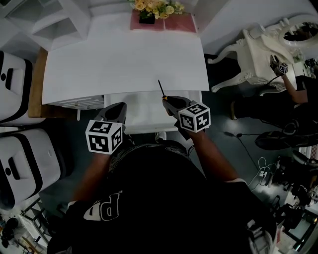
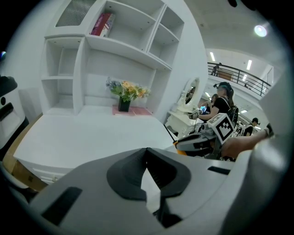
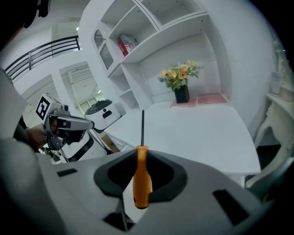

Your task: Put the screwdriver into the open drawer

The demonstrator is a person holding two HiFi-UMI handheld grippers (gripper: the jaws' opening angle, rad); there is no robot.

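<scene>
The screwdriver (image 3: pixel 141 179) has an orange handle and a thin black shaft. My right gripper (image 3: pixel 141 158) is shut on the handle, and the shaft points away over the white desk (image 3: pixel 202 133). In the head view the right gripper (image 1: pixel 166 100) hovers over the right part of the open white drawer (image 1: pixel 141 119), with the screwdriver (image 1: pixel 160 88) shaft reaching over the desk's front edge. My left gripper (image 1: pixel 118 110) hangs above the drawer's left end. In its own view the left gripper (image 2: pixel 147 153) has its jaws together with nothing between them.
The white desk (image 1: pixel 124 59) carries a vase of flowers (image 1: pixel 155 9) on a pink mat at the back, under white shelves (image 2: pixel 115 55). White machines (image 1: pixel 15 84) stand on the left. An ornate white chair (image 1: pixel 258 54) and another person (image 1: pixel 298 94) are on the right.
</scene>
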